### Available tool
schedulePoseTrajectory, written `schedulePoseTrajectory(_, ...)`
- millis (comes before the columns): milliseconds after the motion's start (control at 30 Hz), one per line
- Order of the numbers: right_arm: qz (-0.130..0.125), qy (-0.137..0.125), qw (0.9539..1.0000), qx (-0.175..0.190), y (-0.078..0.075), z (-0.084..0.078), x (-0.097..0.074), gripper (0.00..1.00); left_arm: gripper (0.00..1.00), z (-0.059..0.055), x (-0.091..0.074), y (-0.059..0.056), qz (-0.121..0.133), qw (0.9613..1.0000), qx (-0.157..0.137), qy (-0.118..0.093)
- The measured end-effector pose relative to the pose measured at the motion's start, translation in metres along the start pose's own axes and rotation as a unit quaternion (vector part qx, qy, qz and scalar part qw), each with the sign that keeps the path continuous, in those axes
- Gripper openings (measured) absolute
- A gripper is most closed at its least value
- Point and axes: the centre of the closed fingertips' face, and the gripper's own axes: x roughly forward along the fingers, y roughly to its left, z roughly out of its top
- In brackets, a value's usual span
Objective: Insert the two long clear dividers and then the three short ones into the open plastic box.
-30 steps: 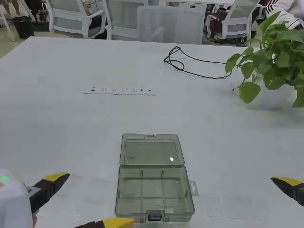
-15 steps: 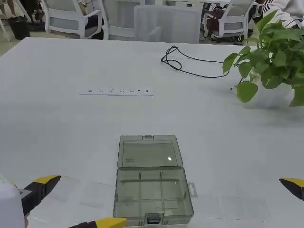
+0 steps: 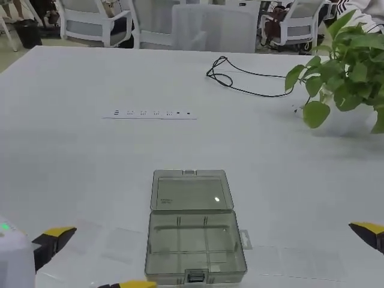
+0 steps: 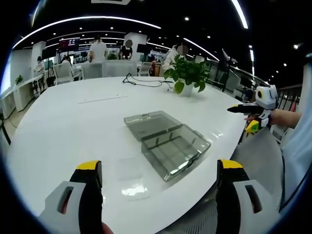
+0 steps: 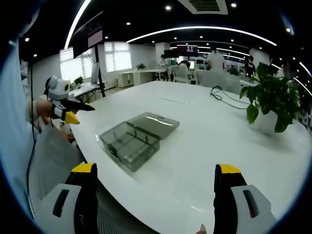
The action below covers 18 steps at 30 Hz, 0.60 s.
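The smoky clear plastic box [image 3: 195, 243] lies open near the table's front edge, its lid [image 3: 191, 191] folded back flat. Faint lines cross the base; whether they are dividers or ribs is unclear. Clear flat pieces lie on the table left of the box [image 3: 123, 245] and right of it [image 3: 288, 261]. My left gripper [image 3: 93, 259] hovers open and empty at the lower left, apart from the box [image 4: 168, 141]. One yellow fingertip [image 3: 367, 228] of my right gripper shows at the right edge. In its own view the right gripper [image 5: 155, 169] is open, facing the box [image 5: 131, 139].
A white power strip [image 3: 150, 114] lies mid-table. A black cable [image 3: 240, 81] coils at the back. A potted plant [image 3: 345, 66] stands at the right. Chairs [image 3: 96, 21] line the far edge. People stand in the background [image 4: 97, 48].
The left gripper has drawn back a little toward the lower left. The box and clear pieces have stayed put.
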Motion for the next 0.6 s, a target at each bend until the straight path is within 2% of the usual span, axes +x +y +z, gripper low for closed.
schedulePoseTrajectory(200, 0.005, 0.004, 1.0000, 0.003, 0.004, -0.002, 0.003, 1.00, 0.98, -0.003, 0.001, 0.000, 0.000, 1.0000, -0.008, 0.002)
schedulePoseTrajectory(300, 0.007, 0.005, 1.0000, 0.002, 0.005, -0.002, 0.004, 1.00, 0.97, -0.010, 0.001, 0.002, 0.002, 0.9999, -0.008, 0.014)
schedulePoseTrajectory(467, 0.014, 0.002, 0.9999, 0.003, 0.008, 0.000, 0.005, 1.00, 0.97, -0.012, -0.001, 0.004, 0.005, 0.9998, -0.012, 0.018)
schedulePoseTrajectory(600, 0.014, 0.001, 0.9999, 0.004, 0.009, -0.002, 0.004, 1.00, 0.94, -0.018, 0.000, 0.010, 0.013, 0.9992, -0.009, 0.036)
